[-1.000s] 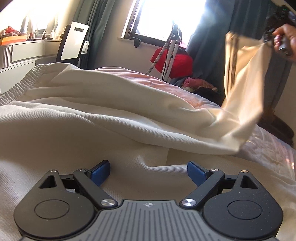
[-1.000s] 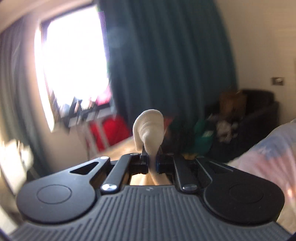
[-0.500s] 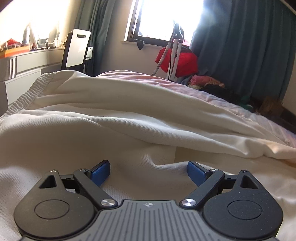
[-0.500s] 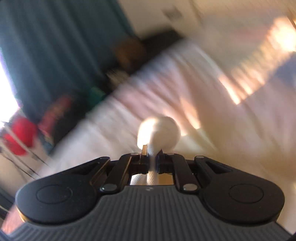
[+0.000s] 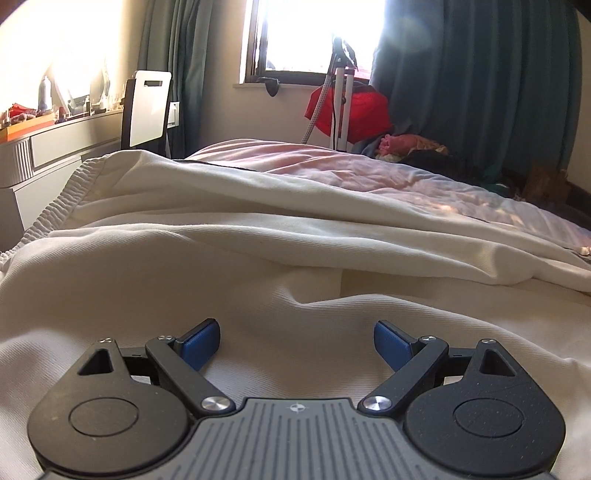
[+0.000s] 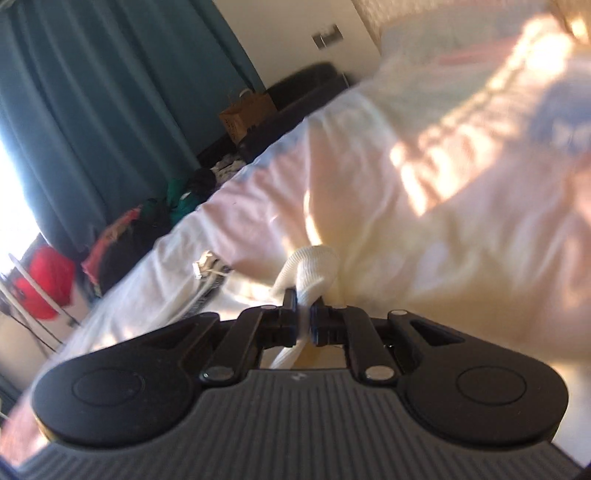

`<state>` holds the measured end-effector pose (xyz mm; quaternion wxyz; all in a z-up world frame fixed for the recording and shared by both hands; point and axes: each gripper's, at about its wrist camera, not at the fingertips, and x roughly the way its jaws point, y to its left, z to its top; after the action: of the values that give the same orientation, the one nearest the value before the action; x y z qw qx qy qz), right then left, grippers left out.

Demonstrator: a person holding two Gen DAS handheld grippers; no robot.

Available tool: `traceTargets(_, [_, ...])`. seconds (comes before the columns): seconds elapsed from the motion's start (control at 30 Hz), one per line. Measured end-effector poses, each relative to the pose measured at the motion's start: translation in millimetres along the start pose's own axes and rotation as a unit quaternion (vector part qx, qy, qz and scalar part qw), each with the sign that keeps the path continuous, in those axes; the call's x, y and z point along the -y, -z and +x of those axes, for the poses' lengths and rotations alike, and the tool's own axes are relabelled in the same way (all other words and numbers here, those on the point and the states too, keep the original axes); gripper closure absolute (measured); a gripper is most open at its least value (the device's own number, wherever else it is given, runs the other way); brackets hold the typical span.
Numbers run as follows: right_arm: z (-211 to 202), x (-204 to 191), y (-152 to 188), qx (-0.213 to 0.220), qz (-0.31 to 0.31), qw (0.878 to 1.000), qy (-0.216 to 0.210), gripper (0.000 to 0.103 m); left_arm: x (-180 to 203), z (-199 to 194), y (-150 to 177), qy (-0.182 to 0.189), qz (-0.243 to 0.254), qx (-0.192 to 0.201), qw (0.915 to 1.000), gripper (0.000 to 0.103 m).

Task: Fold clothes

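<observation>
Early in the fold, I judge: right tongs [image 6: 303, 325] pinch the garment [image 5: 258, 266]'s cuff [image 6: 314, 267] over the bed [image 6: 461, 155]; left tongs [image 5: 297, 345] spread, resting on loose cloth.

Two hand-held grippers [image 5: 297, 345] [image 6: 304, 314], one cream garment [image 5: 258, 266] (spread flat), one bed [image 5: 406, 177].

Garment [image 5: 258, 229] spread on bed [image 5: 406, 177], window [image 5: 314, 33] behind, desk [image 5: 55, 144] left

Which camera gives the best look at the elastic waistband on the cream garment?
The left wrist view: the gathered elastic waistband runs sharp along the cream garment. The right wrist view is blurred and shows only a pinched fold, no waistband.
</observation>
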<state>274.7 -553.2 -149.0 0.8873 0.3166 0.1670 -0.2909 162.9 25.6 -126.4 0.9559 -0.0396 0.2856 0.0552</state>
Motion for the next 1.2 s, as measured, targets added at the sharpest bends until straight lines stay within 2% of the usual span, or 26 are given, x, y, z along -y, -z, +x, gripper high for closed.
traceTargets(0.1, [10.2,14.2,1.6,-0.009,-0.020,1.000,0.012,0.093,1.1,-1.1,1.8,-0.001,0.002,0.001,1.0000,0.011])
traceTargets(0.17, [11.4,13.2,6.4,-0.013,-0.065,0.998,0.010,0.093,1.9,-2.9,2.2,-0.001,0.006,0.004,1.0000,0.011])
traceTargets(0.23, [8.4,5.9,10.1,-0.026,-0.111,0.993,0.009,0.089,2.5,-5.4,2.0,0.000,0.008,0.005,1.0000,0.011])
traceTargets(0.33, [-11.8,-1.9,7.7,-0.056,-0.130,0.990,-0.010,0.084,3.5,-11.4,2.5,0.000,0.017,0.008,0.9998,0.011])
traceTargets(0.37, [-19.0,-4.3,6.3,-0.064,-0.135,0.989,-0.018,0.071,3.9,-14.2,2.8,0.000,0.021,0.009,0.9997,0.011])
traceTargets(0.4, [-31.7,-7.2,6.2,-0.059,-0.145,0.987,-0.025,0.044,4.0,-17.7,2.8,0.000,0.023,0.011,0.9997,0.011])
traceTargets(0.47, [-57.5,-13.0,5.9,-0.048,-0.163,0.985,-0.040,0.017,4.1,-25.0,2.3,0.003,0.025,0.014,0.9996,0.011])
traceTargets(0.6, [-116.5,-23.6,3.6,-0.048,-0.183,0.979,-0.071,0.019,2.1,-43.7,0.1,0.004,0.026,0.024,0.9994,0.011])
traceTargets(0.7, [-156.1,-26.4,12.2,-0.062,-0.213,0.970,-0.102,0.019,-1.2,-59.9,-2.0,0.004,0.024,0.031,0.9992,0.011])
traceTargets(0.77, [-174.9,-29.8,20.5,-0.077,-0.252,0.958,-0.113,0.019,-3.5,-71.2,-3.6,-0.003,0.027,0.031,0.9992,0.011])
traceTargets(0.83, [-190.2,-32.3,23.8,-0.075,-0.272,0.952,-0.115,0.019,-6.7,-82.4,-5.2,-0.009,0.031,0.030,0.9990,0.011])
traceTargets(0.93, [-199.6,-29.4,21.2,-0.077,-0.261,0.954,-0.127,0.019,-21.6,-97.5,-9.2,-0.020,0.017,0.010,0.9996,0.011])
traceTargets(1.0, [-200.2,-26.0,19.8,-0.081,-0.252,0.956,-0.126,0.019,-40.1,-105.2,-13.2,-0.030,-0.008,-0.011,0.9995,0.011])
traceTargets(1.1, [-198.0,-20.7,18.2,-0.090,-0.239,0.960,-0.117,0.019,-76.6,-118.1,-14.5,-0.056,-0.070,-0.037,0.9952,0.011])
traceTargets(1.2, [-188.7,-12.5,15.6,-0.105,-0.217,0.966,-0.098,0.019,-113.7,-129.2,-14.7,-0.082,-0.150,-0.066,0.9831,0.011])
